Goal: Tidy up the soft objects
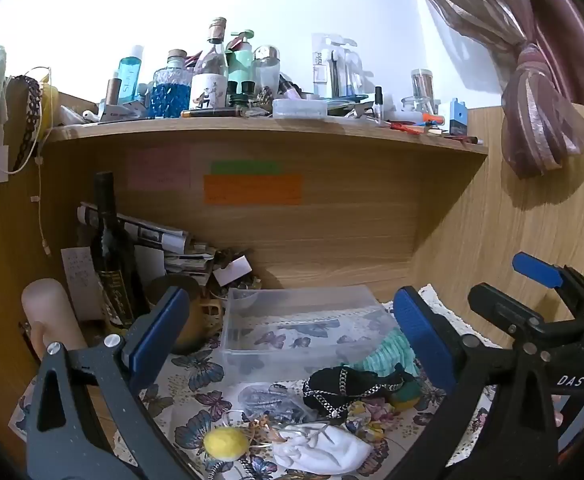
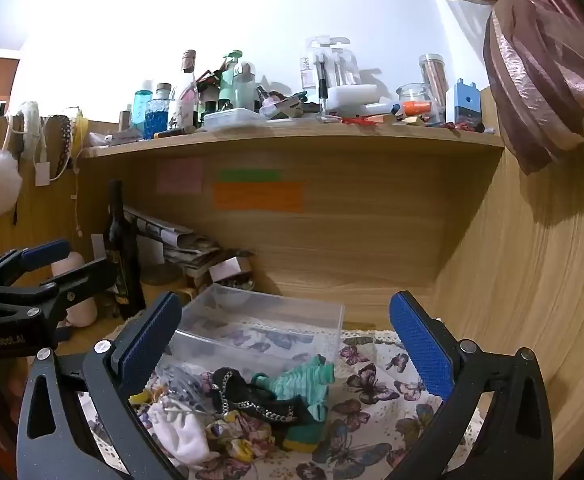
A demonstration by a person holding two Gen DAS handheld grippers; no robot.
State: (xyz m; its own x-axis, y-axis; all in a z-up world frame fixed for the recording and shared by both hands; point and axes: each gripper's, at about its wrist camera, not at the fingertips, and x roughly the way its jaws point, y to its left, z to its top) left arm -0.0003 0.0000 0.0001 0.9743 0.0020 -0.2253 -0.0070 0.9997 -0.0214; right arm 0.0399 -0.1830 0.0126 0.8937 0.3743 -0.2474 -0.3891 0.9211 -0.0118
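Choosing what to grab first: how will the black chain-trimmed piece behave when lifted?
The black chain-trimmed piece lies crumpled, so probably floppy. Its metal chain likely adds some weight and may snag the green striped sock touching it.

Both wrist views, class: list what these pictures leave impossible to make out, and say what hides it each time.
- Sticky notes: writing blurred in both views.
- Clear box: near-left corner hidden by the right gripper finger in the right view.
- White cloth: lower edge cut off by the left view's frame.
- Soft pile: what lies beneath the black chained piece is covered.
- Left gripper: open, holding nothing.
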